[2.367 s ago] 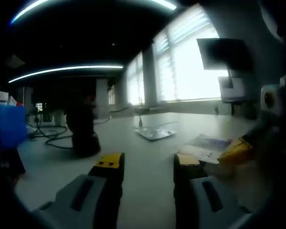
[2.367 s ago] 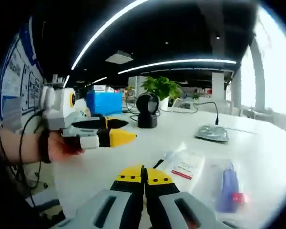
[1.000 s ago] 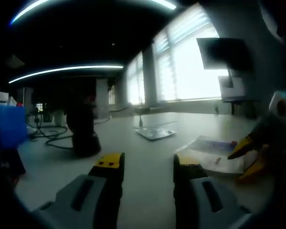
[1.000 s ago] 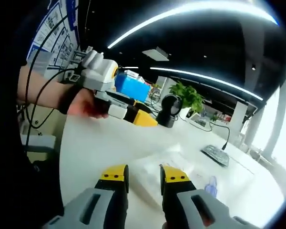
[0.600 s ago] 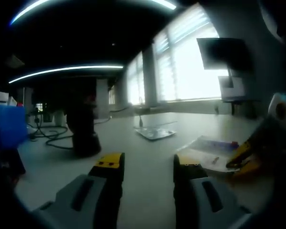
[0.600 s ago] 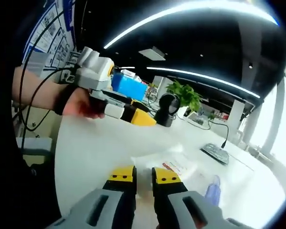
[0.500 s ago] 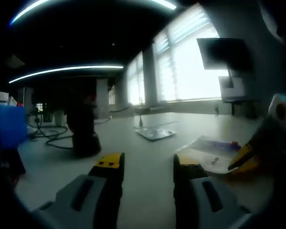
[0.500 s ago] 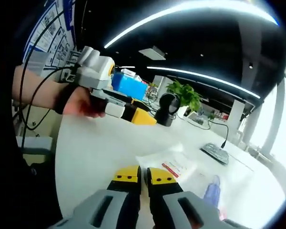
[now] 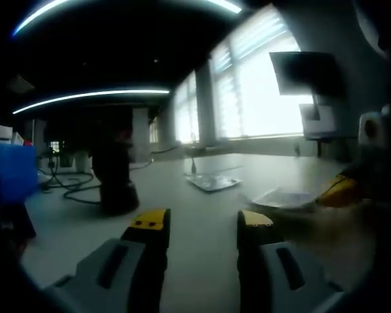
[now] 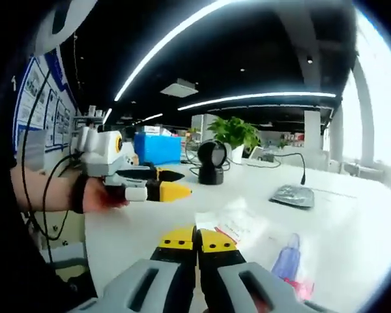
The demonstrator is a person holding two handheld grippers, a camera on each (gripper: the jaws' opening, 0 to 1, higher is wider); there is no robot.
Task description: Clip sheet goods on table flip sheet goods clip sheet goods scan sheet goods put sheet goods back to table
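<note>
Sheet goods [image 10: 247, 228] pinched in right claw [image 10: 197, 238], long axis running forward; left claw [image 9: 199, 226] released.

My right gripper [image 10: 196, 238] has its yellow tips pressed together on the near edge of the clear packet [image 10: 260, 238], which has a red-striped label and a blue tube inside. The packet's edge lifts off the white table [image 10: 352, 215]. My left gripper [image 10: 159, 183] hangs to the left, jaws parted. Beyond stand a black scanner [image 10: 212, 163], a blue box [image 10: 155, 148], a potted plant [image 10: 235, 135] and a silver pouch [image 10: 293, 193].
</note>
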